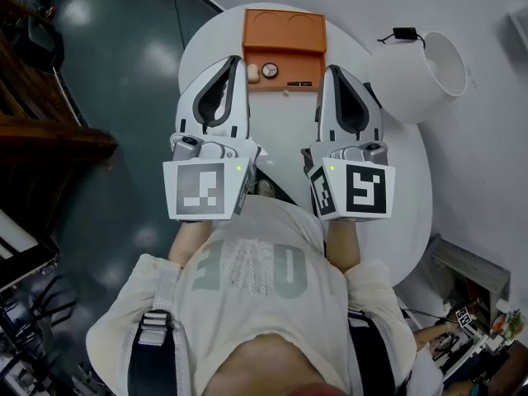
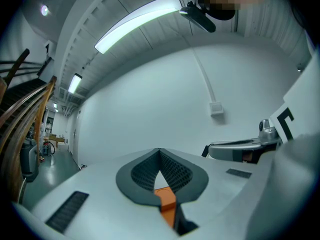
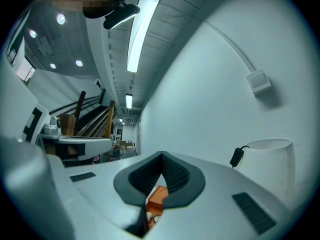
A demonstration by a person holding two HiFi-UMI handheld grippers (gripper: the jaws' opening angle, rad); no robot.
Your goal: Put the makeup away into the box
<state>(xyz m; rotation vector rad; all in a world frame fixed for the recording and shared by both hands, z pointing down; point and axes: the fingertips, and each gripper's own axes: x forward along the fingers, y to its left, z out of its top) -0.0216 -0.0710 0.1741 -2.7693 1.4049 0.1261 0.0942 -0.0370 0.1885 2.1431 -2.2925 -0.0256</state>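
An orange box (image 1: 283, 33) stands open at the far side of the round white table (image 1: 396, 172); its lid lies flat behind it. The front tray holds a beige sponge (image 1: 252, 73), a round compact (image 1: 270, 70) and a dark stick (image 1: 299, 83). My left gripper (image 1: 237, 59) is held level just left of the tray, tips together, nothing between them. On the tray's right, my right gripper (image 1: 332, 70) is likewise shut and holds nothing. In each gripper view the orange box (image 2: 166, 199) (image 3: 157, 196) shows through the gap below the closed tips (image 2: 159, 150) (image 3: 162, 154).
A white bucket-like shade (image 1: 429, 73) lies on its side at the table's right, with a black plug (image 1: 404, 33) and cord behind it. Dark green floor (image 1: 124, 73) and a wooden stair rail (image 1: 49, 130) lie to the left. Equipment clutters the lower right corner.
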